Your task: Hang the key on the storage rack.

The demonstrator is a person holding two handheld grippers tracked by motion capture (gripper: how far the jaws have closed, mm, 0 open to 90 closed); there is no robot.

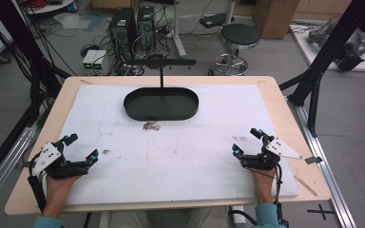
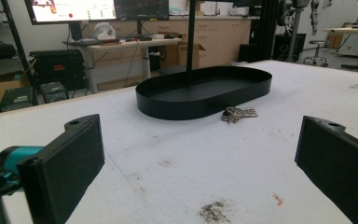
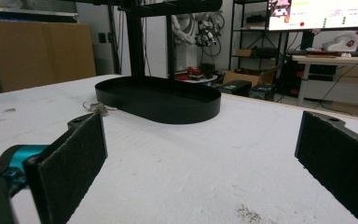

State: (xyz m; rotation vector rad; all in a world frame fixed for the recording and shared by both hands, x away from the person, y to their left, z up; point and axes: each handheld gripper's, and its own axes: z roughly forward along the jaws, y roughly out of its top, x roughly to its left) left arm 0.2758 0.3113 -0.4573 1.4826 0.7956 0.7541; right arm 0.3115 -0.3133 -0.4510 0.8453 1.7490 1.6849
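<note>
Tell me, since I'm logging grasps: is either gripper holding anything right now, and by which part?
Nothing is held. The left gripper and right gripper both stand open over the white mat; the keys lie untouched beside the black tray.

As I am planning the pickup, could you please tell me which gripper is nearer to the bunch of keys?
Left, narrowly. The left gripper sits toward the table's near-left corner, the right gripper near-right; the bunch of keys lies just in front of the black tray, slightly left of centre.
</note>
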